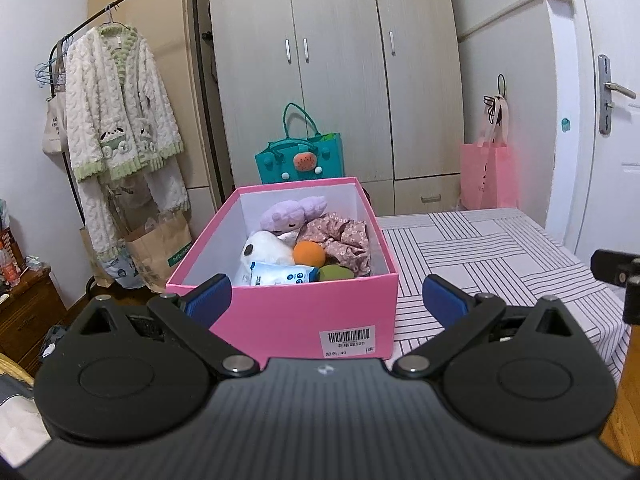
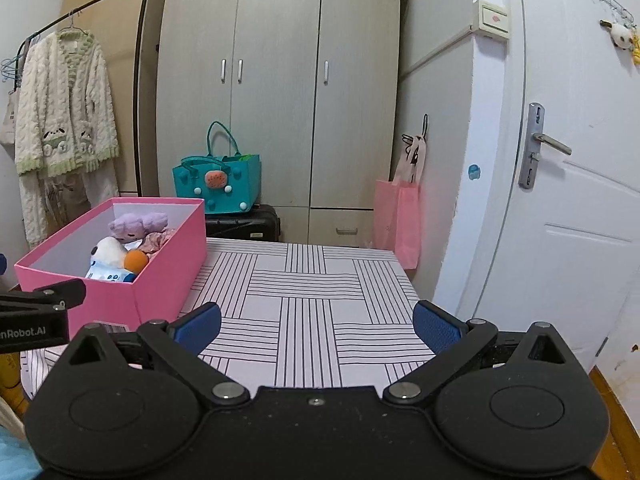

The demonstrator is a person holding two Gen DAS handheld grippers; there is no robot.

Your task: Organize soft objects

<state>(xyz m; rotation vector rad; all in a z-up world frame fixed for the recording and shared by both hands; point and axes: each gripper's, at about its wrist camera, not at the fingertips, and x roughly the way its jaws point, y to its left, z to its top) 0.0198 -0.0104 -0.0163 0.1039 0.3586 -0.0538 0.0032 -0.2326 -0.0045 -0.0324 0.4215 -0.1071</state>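
Note:
A pink box stands on the striped table. It holds a purple plush, a white plush, an orange ball, a floral cloth, a green soft item and a blue-white packet. My left gripper is open and empty just in front of the box. My right gripper is open and empty over the bare table, right of the box.
A wardrobe stands behind the table, with a teal bag on a black case. A pink bag hangs by the white door. A clothes rack with a fleecy robe stands left.

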